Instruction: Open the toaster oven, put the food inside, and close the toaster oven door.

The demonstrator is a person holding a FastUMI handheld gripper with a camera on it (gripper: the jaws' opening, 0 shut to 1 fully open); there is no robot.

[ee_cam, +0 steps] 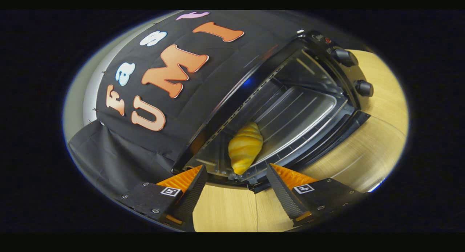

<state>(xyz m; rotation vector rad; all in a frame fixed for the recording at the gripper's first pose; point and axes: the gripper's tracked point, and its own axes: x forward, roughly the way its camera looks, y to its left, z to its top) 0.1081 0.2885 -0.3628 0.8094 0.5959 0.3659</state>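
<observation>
Hand-held gripper (236, 172): wedge-shaped ribbed fingers, screwed mounts bearing square tag markers.

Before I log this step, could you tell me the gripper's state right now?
Gripper: open, holding nothing; croissant lies just beyond its fingers inside the toaster oven.

Bkgd: black cloth booth wall (203, 99), creased, w/ a loose fold hanging at its lower end, pinned along one edge to a pale grey-white panel (78, 103) behind it. Light wood-grain tabletop (225, 212), yellowish, w/ a thin dark seam running across it. Tabletop brightly lit; a small blue glint of light nr its far edge.
</observation>
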